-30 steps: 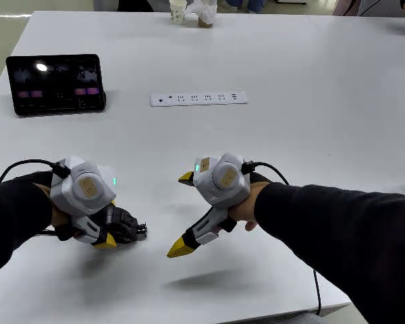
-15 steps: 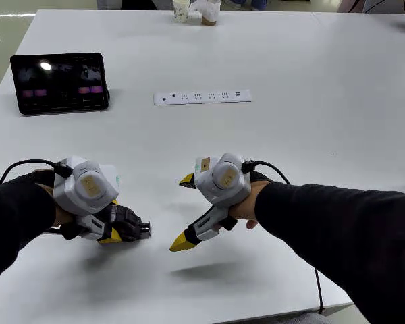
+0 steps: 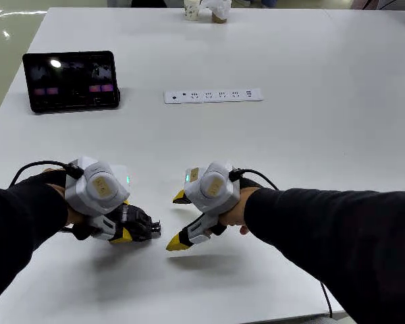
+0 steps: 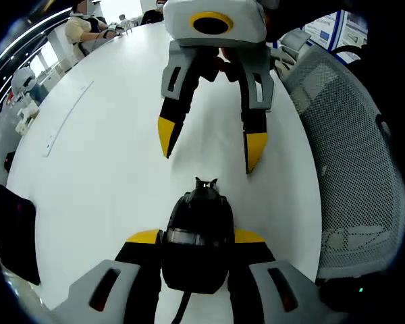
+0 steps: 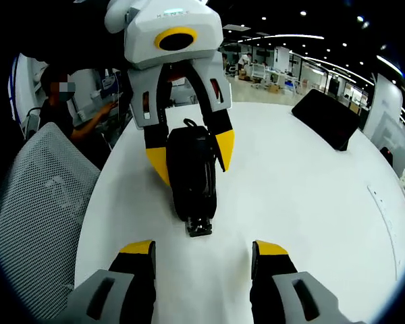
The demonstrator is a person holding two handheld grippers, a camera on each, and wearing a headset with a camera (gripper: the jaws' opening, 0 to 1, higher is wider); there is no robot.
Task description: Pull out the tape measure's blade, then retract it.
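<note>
A wide white bench is seen from above, with both of the person's dark-sleeved arms reaching in from the bottom edge. At the far left of the bench a flat black tablet lies with its screen up, well apart from the work.

Near the front left, the left hand-held gripper, white with yellow-tipped black jaws, is clamped on a compact black plastic tape measure. In the left gripper view the case sits squarely between the two jaws, pressed from both sides, with its mouth pointing away towards the other tool. The case is low over the bench; whether it touches the surface cannot be told.

At the mouth of the case, the small dark end hook of the blade sits tight against the housing. No length of blade shows, so the blade appears fully wound in.

Just to the right, the right hand-held gripper faces the tape measure with its jaws spread wide and nothing between them. In the right gripper view the hook lies ahead of the gap between the yellow tips, near but not touching.

Farther back, right of centre, a long white power strip lies flat.

Judging from this, the task is at its start: the case is secured, but gripping the hook, pulling the blade out and retracting it are all left to do.
</note>
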